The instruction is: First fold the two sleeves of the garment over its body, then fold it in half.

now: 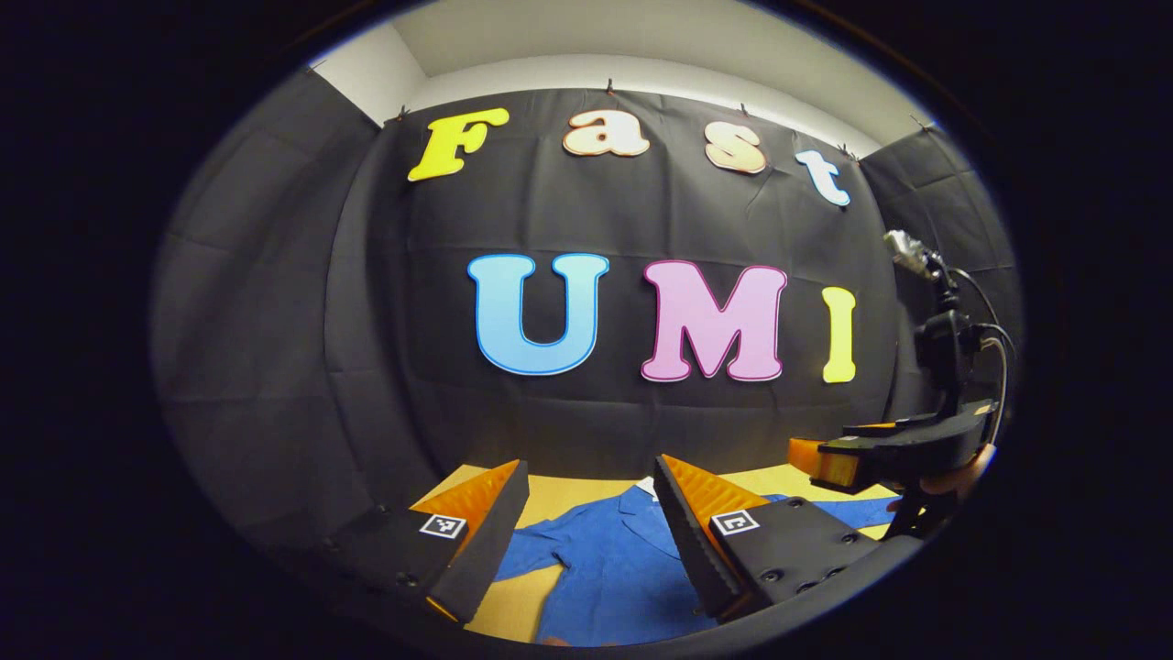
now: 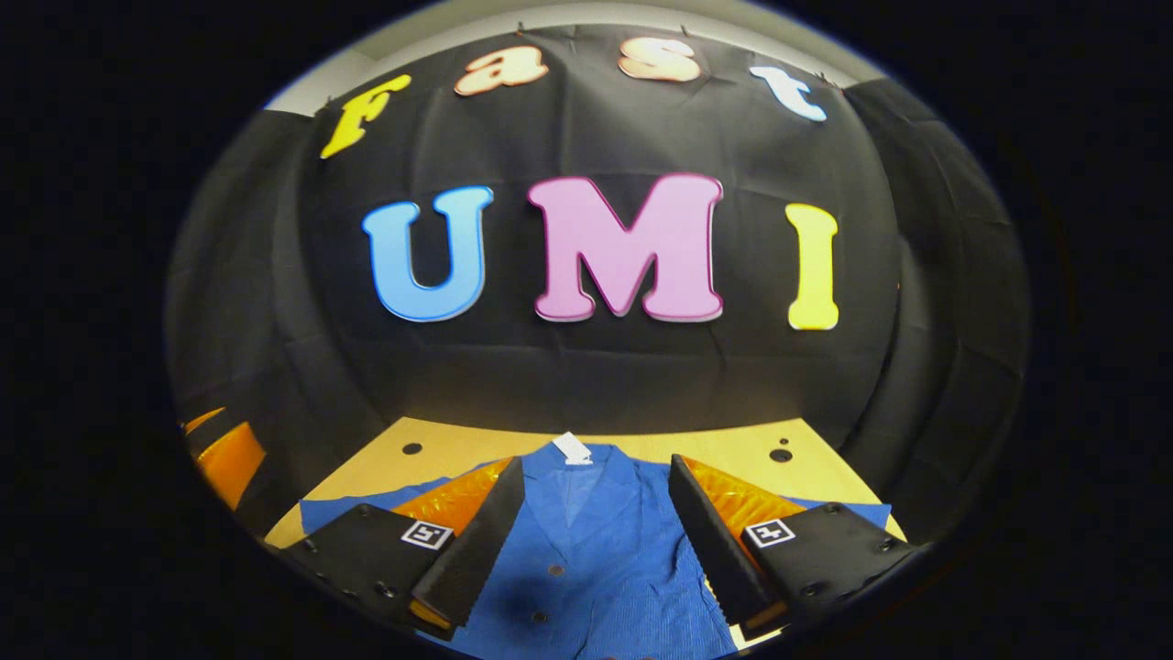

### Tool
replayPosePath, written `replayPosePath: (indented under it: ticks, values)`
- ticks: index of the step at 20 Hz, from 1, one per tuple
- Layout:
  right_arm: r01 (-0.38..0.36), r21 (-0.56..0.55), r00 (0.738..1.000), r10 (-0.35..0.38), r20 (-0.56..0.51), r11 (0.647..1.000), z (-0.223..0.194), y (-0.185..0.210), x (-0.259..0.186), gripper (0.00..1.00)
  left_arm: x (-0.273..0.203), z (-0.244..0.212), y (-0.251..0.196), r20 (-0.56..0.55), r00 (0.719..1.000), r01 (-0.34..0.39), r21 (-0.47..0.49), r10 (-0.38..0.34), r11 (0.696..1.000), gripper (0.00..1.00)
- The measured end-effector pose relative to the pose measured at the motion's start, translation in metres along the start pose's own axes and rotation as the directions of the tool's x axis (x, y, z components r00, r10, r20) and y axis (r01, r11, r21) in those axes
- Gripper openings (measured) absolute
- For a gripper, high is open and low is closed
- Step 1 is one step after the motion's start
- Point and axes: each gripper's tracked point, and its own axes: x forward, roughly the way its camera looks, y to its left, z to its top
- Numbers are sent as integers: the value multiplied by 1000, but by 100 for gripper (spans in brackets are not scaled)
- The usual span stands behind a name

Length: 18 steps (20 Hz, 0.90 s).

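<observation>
Both grippers, left [image 1: 586, 527] and right [image 2: 596, 522], hover fingers wide, empty, over the shirt [image 2: 586, 550] spread mid-bench [image 2: 458, 445], sleeves unfolded.

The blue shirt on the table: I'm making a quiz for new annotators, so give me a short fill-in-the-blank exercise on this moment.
1. The blue shirt lies flat on a ____ table.
2. Both sleeves are spread out to the sides, so the number of sleeves folded so far is ____.
3. The left gripper and the right gripper both have their fingers ____, holding nothing.

Missing words: wooden; zero; open
</observation>
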Motion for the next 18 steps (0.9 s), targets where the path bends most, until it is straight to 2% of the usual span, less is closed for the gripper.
replayPosePath:
  ticks: [2, 5, 6, 7, 8, 12, 16, 17, 18]
  values:
    - [113, 48, 991, -109, -72, 992, -21, -60, 31, 99, 6, -3, -10, -17, 1000, -6, 10, 7, 1000, 80]
    - [273, 91, 946, -251, -205, 958, -65, -158, 62, 100, 13, -9, -26, -42, 999, -21, 15, 22, 1000, 80]
    - [337, 82, 910, -301, -285, 938, -94, -204, 68, 100, 15, -10, -35, -50, 999, -22, 13, 23, 1000, 80]
    - [375, 73, 881, -331, -338, 924, -116, -237, 70, 89, 18, -13, -47, -64, 998, -23, 13, 24, 1000, 80]
    - [419, 73, 846, -360, -394, 905, -135, -267, 68, 100, 20, -17, -57, -74, 997, -23, 17, 24, 1000, 80]
    - [535, 70, 761, -444, -474, 842, -177, -373, 75, 100, 29, -21, -99, -98, 995, -20, 31, 23, 999, 80]
    - [636, 1, 648, -533, -545, 772, -221, -458, 62, 100, 27, -35, -154, -135, 990, 36, 53, -29, 998, 80]
    - [658, 2, 623, -542, -564, 753, -231, -472, 59, 100, 26, -35, -165, -142, 989, 56, 68, -46, 996, 80]
    - [672, 25, 608, -531, -590, 740, -241, -479, 57, 100, 25, -35, -174, -145, 988, 73, 80, -61, 994, 80]
